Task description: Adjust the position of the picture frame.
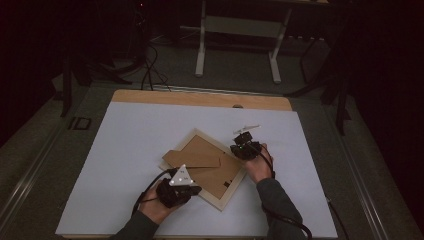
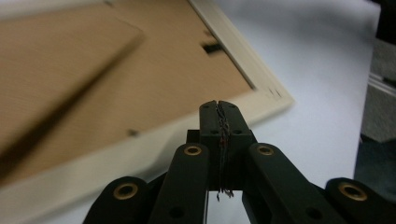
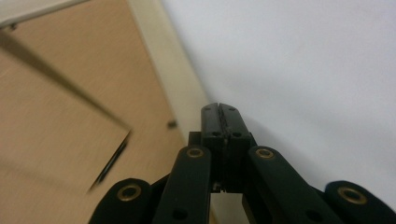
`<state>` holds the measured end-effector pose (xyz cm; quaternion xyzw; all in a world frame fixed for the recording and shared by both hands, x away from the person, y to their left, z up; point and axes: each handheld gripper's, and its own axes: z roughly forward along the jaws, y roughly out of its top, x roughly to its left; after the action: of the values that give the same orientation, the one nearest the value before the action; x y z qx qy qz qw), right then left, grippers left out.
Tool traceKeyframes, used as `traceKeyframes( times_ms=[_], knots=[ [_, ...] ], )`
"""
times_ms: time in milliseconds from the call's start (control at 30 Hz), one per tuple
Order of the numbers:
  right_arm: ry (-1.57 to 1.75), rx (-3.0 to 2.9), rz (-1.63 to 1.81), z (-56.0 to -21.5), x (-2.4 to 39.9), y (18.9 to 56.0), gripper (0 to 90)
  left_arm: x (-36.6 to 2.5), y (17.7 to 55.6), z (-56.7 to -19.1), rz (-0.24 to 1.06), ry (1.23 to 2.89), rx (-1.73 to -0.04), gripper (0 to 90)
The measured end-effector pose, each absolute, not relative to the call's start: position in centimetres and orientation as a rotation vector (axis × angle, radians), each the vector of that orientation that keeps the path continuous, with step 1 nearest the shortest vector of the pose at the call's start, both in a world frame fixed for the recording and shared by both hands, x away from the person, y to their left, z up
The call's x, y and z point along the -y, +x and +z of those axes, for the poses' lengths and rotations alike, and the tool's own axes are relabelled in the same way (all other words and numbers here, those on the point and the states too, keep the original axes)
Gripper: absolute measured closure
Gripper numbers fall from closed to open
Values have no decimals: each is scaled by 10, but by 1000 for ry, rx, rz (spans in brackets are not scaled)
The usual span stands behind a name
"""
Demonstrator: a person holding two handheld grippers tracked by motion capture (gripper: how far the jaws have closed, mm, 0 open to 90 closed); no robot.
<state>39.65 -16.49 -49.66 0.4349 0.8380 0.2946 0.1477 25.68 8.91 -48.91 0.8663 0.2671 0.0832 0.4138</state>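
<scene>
A picture frame (image 1: pixel 220 200) lies face down and turned cornerwise in the middle of the white table cover (image 1: pixel 130 145). It has a pale wooden rim (image 2: pixel 243 60) and a brown backing board (image 1: pixel 210 170) with a fold-out stand leg (image 1: pixel 192 155). My left gripper (image 1: pixel 196 190) is at the frame's near-left edge, its jaws shut with nothing between them (image 2: pixel 219 105). At the frame's right corner my right gripper (image 1: pixel 239 148) has its jaws shut and empty too (image 3: pixel 219 108), just over the rim (image 3: pixel 173 79).
A wooden board edge (image 1: pixel 200 97) runs along the far side of the cover. Beyond the table stands a white metal stand (image 1: pixel 240 30), with cables (image 1: pixel 150 65) on the dark floor. Small clips (image 2: pixel 212 46) sit on the backing.
</scene>
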Motion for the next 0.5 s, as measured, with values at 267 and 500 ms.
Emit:
traceKeyframes(
  times_ms=[267, 500],
  knots=[
    [1261, -2426, 915, -492, 187, 371, 900, -125, 291, -465, 309, 2103, -772, 900],
    [1268, -2443, 912, -492, 204, 350, 900, -156, 318, -461, 384, 2049, -891, 900]
  ],
)
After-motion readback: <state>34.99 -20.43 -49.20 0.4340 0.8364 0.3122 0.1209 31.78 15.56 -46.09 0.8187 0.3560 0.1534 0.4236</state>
